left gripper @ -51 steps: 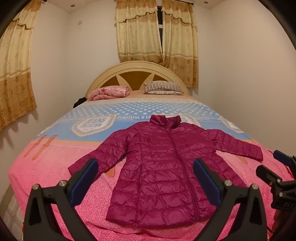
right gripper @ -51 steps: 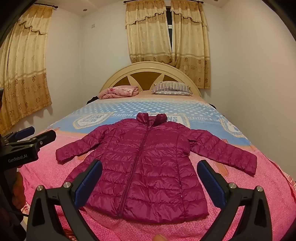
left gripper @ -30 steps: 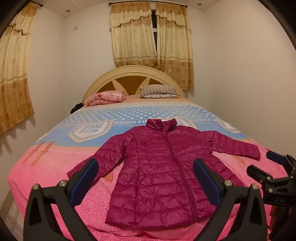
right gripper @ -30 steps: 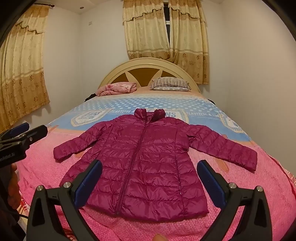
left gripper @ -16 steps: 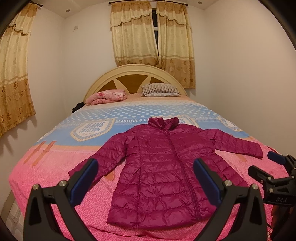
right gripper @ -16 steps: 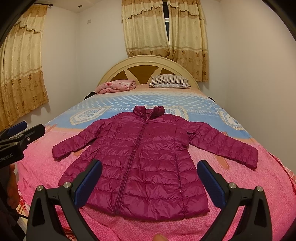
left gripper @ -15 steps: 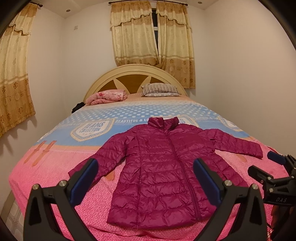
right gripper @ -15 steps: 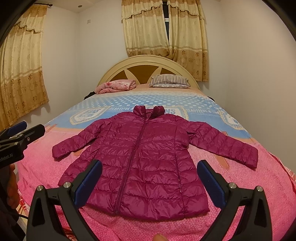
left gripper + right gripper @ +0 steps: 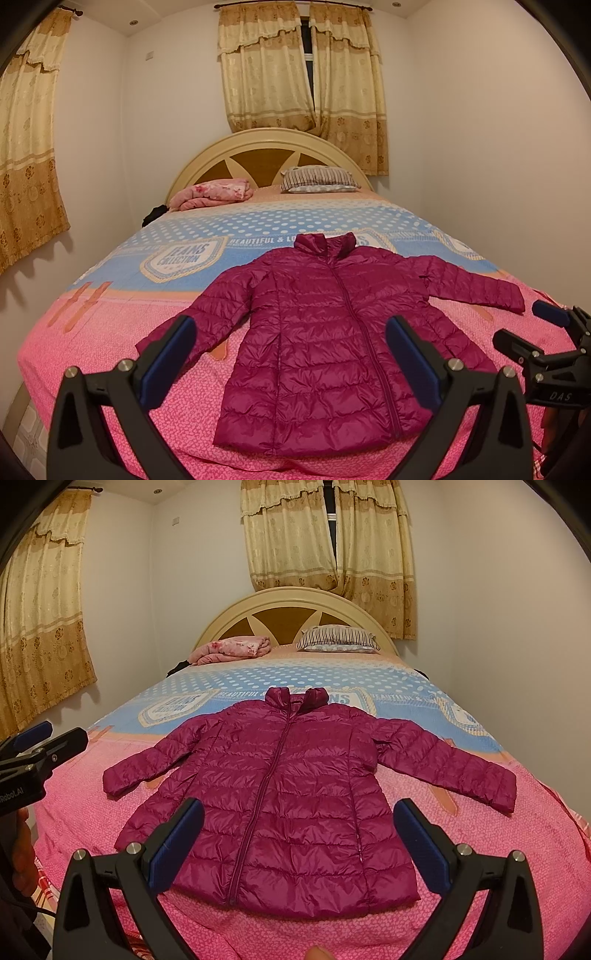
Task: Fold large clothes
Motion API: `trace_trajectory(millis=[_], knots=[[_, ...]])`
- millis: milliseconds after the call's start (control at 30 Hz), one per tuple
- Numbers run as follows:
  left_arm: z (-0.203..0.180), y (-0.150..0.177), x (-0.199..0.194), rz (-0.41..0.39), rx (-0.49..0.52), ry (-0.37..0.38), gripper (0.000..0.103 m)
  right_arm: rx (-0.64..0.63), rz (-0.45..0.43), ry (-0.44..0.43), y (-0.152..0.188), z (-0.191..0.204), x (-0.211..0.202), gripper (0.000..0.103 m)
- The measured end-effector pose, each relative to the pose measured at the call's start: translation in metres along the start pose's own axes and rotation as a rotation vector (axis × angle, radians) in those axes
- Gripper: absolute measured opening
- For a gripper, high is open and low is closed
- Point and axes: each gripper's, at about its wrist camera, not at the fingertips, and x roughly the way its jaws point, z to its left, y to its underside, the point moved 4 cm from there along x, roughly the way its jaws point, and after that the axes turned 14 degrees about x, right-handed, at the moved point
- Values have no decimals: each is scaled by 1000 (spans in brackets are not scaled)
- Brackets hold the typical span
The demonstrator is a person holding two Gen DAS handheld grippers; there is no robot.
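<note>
A magenta quilted puffer jacket (image 9: 325, 332) (image 9: 291, 794) lies flat and zipped on the bed, collar towards the headboard, both sleeves spread out to the sides. My left gripper (image 9: 291, 358) is open and held in the air over the foot of the bed, short of the jacket's hem. My right gripper (image 9: 299, 845) is open too, hovering in front of the hem. Neither holds anything. The right gripper's fingers (image 9: 524, 343) show at the right edge of the left wrist view, and the left gripper's fingers (image 9: 48, 746) at the left edge of the right wrist view.
The bed (image 9: 92, 332) has a pink and blue printed cover and a curved cream headboard (image 9: 269, 147). A folded pink blanket (image 9: 214, 192) and a striped pillow (image 9: 317, 179) lie at its head. White walls stand close on both sides; curtains hang behind and at left.
Both grippers have drifted slightly, with the right wrist view now tilted a little lower onto the jacket. The jacket has not moved and both grippers stay open.
</note>
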Motion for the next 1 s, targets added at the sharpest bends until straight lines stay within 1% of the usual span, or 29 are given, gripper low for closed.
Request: trace_trajectory(millis=[167,467,500,1000], knots=[[-3,1,1,3,1,-2,103,0,4,3,1,0,1,102],[6,4,2,7,2,-3,103,1,13,5,4,0,4,102],[-4,1,1,2,2,-1,103,3,14,4,4,-1,4,102],[-3,3,4,11,5,5,103,6,25,9,6,-2,10,102]])
